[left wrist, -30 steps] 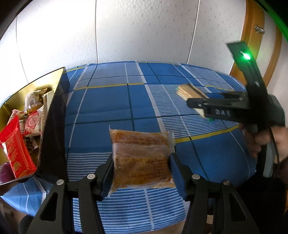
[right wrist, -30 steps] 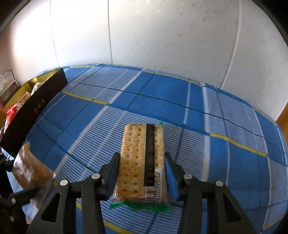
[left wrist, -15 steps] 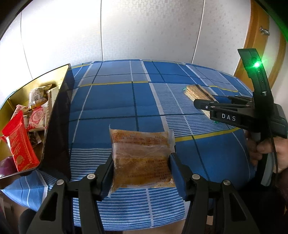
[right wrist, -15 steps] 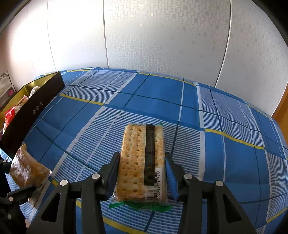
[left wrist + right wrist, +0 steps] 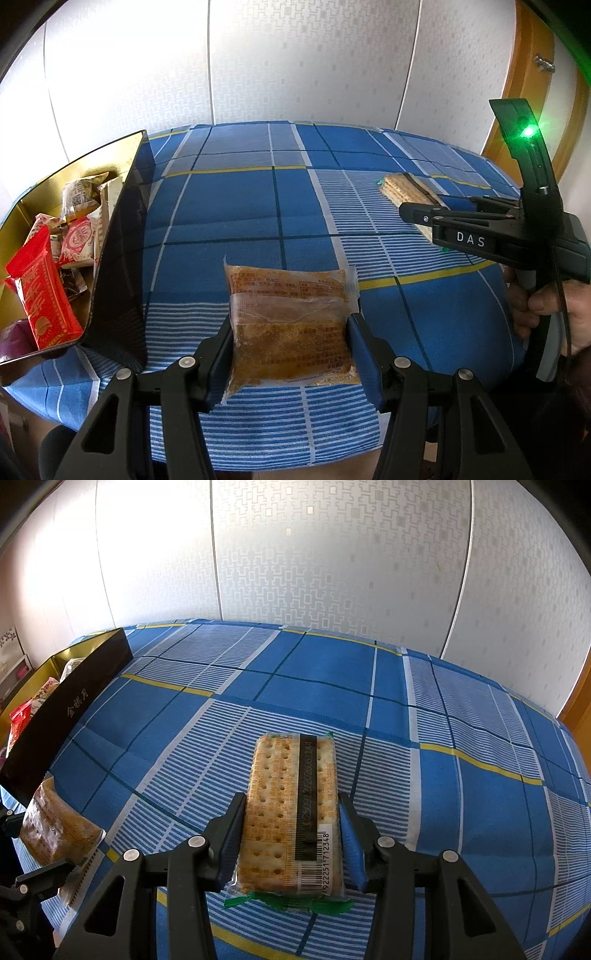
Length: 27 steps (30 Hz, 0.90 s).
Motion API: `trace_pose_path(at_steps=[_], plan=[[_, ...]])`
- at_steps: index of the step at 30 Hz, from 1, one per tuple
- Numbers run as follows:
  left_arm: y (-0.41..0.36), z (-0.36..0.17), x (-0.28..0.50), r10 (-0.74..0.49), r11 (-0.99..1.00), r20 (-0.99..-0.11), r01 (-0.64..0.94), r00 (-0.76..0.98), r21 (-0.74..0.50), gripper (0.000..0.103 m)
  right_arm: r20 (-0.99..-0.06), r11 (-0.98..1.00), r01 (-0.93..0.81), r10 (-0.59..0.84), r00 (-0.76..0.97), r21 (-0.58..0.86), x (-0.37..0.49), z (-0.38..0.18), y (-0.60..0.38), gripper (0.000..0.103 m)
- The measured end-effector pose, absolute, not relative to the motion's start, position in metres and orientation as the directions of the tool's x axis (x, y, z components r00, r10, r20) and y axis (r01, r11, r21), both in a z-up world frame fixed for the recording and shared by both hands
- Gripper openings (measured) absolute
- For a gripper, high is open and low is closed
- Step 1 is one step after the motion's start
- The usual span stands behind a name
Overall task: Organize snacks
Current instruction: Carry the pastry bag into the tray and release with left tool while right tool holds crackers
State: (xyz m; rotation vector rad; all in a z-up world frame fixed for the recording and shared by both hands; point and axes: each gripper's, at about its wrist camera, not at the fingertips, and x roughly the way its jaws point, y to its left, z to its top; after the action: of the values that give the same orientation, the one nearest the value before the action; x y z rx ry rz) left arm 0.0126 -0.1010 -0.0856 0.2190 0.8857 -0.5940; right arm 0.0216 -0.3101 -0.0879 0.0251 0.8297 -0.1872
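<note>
Reading labels first: right gripper [image 5: 291,830] body shows "DAS" in the left wrist view; cracker pack [image 5: 293,812] carries a barcode ending "712348" on a black strip. Gift box [image 5: 70,709] at the table's left edge has gold characters on its dark outer wall, too small for me to read reliably. Counts: two grippers, one cracker pack, one brown snack pack [image 5: 291,325], one box holding several wrapped snacks, roughly five, overlap makes it uncertain. Left gripper [image 5: 291,347] clamps the brown pack by its sides, near the front edge of the blue plaid tablecloth [image 5: 240,206]. Right gripper clamps the cracker pack by its long sides, toward the table's right edge.
</note>
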Motion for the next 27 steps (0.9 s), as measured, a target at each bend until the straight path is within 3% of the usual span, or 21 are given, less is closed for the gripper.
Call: trace_pose_path(at_steps=[27], plan=[[-0.088,-0.037,0.001,-0.448,0.819,-0.709,0.568,0.545,-0.080,0.058,-0.735,0.983,0.177,-0.155,0.660,-0.048,0.021,-0.087,-0.310,0.048]])
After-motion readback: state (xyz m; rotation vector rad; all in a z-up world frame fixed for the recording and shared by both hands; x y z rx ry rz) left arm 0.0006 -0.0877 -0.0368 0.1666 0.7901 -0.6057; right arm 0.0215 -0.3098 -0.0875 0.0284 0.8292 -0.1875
